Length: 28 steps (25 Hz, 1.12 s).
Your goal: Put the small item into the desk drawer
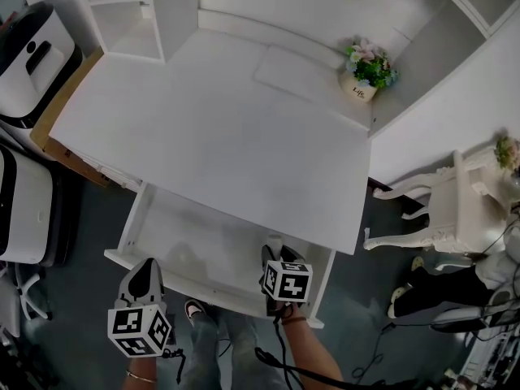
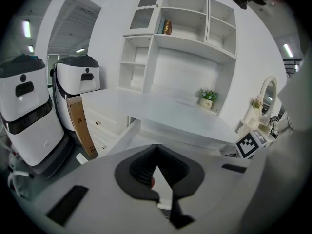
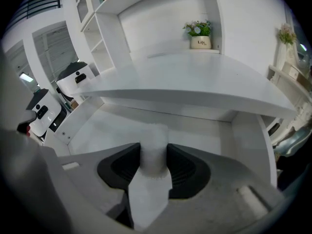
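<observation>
The desk drawer (image 1: 203, 234) stands pulled out under the front edge of the white desk (image 1: 219, 128). My right gripper (image 1: 275, 257) hangs over the drawer's right part, shut on a small white item (image 3: 154, 140) that sticks out past its fingertips. In the right gripper view the drawer's bare floor (image 3: 112, 126) lies just beyond the item. My left gripper (image 1: 145, 276) is at the drawer's front left corner, outside it. Its jaws meet at the tips with nothing between them (image 2: 156, 150).
A potted plant (image 1: 367, 70) sits at the desk's back right, under a shelf unit (image 2: 185, 28). White machines (image 1: 32, 55) and a cardboard box (image 2: 78, 121) stand to the left. A white chair (image 1: 455, 210) is on the right. The person's legs and cables are below the drawer.
</observation>
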Each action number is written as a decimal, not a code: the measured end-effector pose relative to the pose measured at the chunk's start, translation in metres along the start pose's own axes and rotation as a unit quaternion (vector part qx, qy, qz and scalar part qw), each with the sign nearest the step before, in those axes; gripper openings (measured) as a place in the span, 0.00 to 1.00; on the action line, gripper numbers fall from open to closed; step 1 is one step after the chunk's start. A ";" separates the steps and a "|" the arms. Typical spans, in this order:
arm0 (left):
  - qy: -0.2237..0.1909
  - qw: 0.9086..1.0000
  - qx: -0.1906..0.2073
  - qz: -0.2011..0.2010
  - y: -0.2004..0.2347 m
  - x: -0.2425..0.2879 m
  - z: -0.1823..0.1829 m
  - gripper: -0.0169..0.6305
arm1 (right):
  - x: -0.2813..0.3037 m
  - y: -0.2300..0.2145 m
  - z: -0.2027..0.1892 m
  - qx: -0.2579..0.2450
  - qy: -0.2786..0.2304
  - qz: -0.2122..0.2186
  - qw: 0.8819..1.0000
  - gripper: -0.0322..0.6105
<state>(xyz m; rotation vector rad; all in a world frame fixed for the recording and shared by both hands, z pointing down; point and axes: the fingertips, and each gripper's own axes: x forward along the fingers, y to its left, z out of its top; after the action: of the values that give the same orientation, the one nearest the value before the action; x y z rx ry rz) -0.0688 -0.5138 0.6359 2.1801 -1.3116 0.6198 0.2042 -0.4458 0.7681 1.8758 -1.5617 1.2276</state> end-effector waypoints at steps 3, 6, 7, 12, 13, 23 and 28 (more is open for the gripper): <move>-0.001 1.000 -0.003 0.003 0.000 0.001 0.001 0.02 | 0.008 -0.002 0.000 0.000 0.006 -0.001 1.000 0.30; -0.003 1.000 -0.007 0.009 0.001 0.001 0.001 0.02 | 0.014 -0.002 -0.001 -0.003 0.013 0.001 1.000 0.30; -0.003 1.000 -0.008 0.011 0.001 0.001 0.001 0.02 | 0.017 -0.002 -0.002 -0.004 0.015 0.001 1.000 0.30; -0.004 1.000 -0.015 0.016 0.003 0.000 0.001 0.02 | 0.024 0.000 -0.006 -0.005 0.023 0.001 1.000 0.30; -0.004 1.000 -0.018 0.017 0.003 0.000 0.001 0.02 | 0.024 0.000 -0.006 -0.006 0.024 0.001 1.000 0.30; -0.008 0.999 -0.030 0.021 0.001 0.003 -0.002 0.02 | 0.032 0.000 -0.010 -0.015 0.030 -0.006 0.999 0.30; -0.007 0.999 -0.033 0.026 0.006 -0.001 -0.005 0.02 | 0.031 0.001 -0.010 -0.013 0.028 -0.007 1.000 0.32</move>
<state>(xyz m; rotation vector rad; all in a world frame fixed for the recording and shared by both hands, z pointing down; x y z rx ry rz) -0.0750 -0.5122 0.6408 2.1060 -1.3798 0.5740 0.1989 -0.4562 0.7986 1.8173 -1.5270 1.2364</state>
